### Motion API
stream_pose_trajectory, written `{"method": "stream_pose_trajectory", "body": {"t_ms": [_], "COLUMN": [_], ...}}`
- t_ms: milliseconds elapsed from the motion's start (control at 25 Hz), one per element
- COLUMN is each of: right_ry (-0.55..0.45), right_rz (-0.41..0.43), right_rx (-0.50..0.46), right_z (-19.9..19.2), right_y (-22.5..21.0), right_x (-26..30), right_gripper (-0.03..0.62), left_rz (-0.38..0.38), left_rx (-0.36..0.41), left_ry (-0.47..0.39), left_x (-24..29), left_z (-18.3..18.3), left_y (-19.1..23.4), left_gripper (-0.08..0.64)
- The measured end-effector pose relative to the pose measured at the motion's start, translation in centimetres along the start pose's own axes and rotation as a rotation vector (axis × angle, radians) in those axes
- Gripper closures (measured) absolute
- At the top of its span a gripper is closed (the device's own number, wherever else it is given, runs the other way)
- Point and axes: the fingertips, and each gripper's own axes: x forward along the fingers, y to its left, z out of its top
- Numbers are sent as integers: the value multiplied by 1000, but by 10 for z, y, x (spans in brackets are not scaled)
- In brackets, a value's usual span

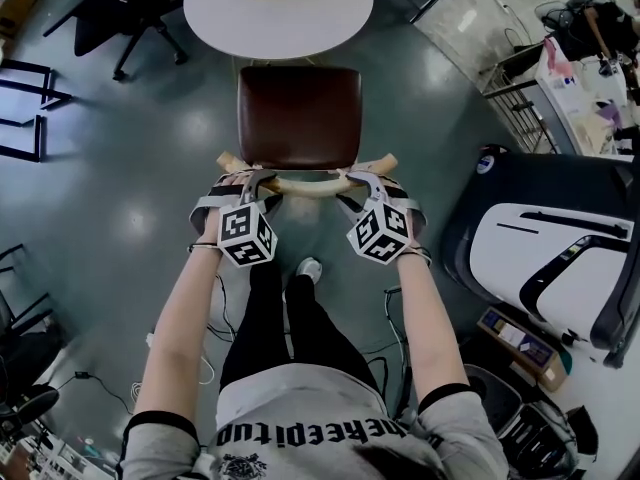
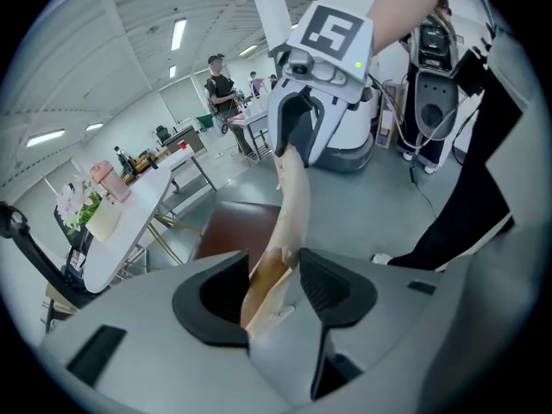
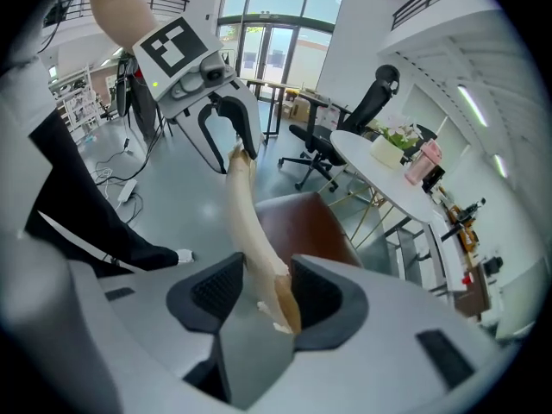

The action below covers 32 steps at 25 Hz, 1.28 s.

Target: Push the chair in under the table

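**A:** Left gripper point(image 2: 272, 272) first. Its jaws stand wide, and the pale wooden top rail point(image 2: 293, 201) of the chair runs straight through the gap, with both dark pads pressed on the rail's end.

**B:** And the right gripper point(image 3: 266, 281) mirrors it: jaws spread and clamped on the other end of that same rail, wood tight against the pads.

**A:** From the head view, the two sit at opposite tips of the curved rail. Both are angled downward with the marker cubes facing the person, whose forearms are stretched out behind them.

**B:** So the chair point(image 1: 300, 113) lies directly beyond the grippers, and its brown seat reaches away from them toward the table.

**A:** Right, the round white table point(image 1: 300, 23) is just past the seat's far edge. From above, that edge sits right at the tabletop's rim, and nearly the whole seat is out in the open.

**B:** One shoe point(image 1: 309, 268) shows just behind the rail, between the two arms.

**A:** Further out, there's a black office chair point(image 1: 125, 13) left of the table. A large white-and-black machine point(image 1: 545, 248) stands off to the right on the glossy grey floor point(image 1: 130, 168).
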Motion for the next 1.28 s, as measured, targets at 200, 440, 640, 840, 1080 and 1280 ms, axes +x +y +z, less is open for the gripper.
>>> {"method": "stream_pose_trajectory", "body": {"t_ms": [200,440,640,840,1080,1280], "right_ry": [-30,-89,-180,-300,-437,-519], "right_rz": [-63,-91,-121,-150,-210,-235], "right_rx": [84,211,383,455,501,520], "right_z": [10,28,49,75,110,134], "right_y": [-1,9,15,21,18,20], "right_x": [-13,-29,-51,-77,-118,-148], "right_gripper": [509,580,581,581,581,581], "left_rz": [24,63,97,120,153,190], "left_rx": [-10,-38,-122,-236,-293,-309], "left_ry": [-38,-92,-145,-240,-358,-462], "left_x": [-11,-31,-53,-77,-111,-147], "left_z": [9,21,30,47,75,98], "left_y": [-3,-6,-5,-8,-5,3], "left_gripper": [416,487,522,531,536,538]}}
